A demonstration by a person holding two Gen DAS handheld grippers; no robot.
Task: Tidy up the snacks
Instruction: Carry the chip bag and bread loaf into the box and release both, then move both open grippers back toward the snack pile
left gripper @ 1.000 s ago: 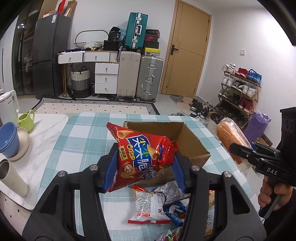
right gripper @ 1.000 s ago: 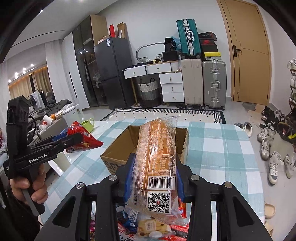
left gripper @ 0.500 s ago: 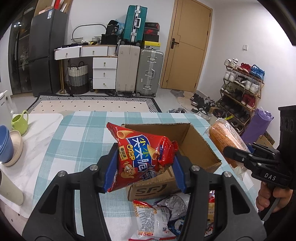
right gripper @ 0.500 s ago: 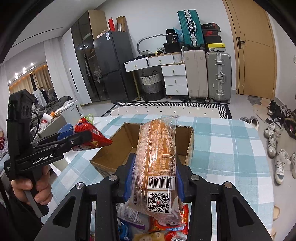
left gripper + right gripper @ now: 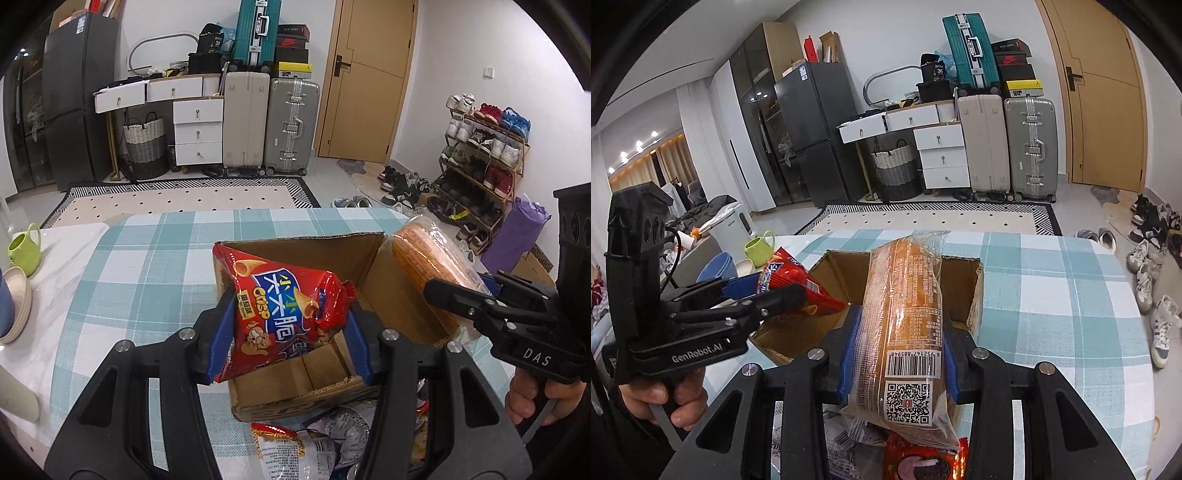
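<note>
Over one box (image 5: 373, 258), two held snacks

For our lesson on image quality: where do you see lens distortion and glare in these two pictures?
Left wrist view: the door bows and dark corners ring the frame; highlights glint on the red crisp bag. Right wrist view: the fridge leans inward; glare streaks the clear bread wrapper.
</note>
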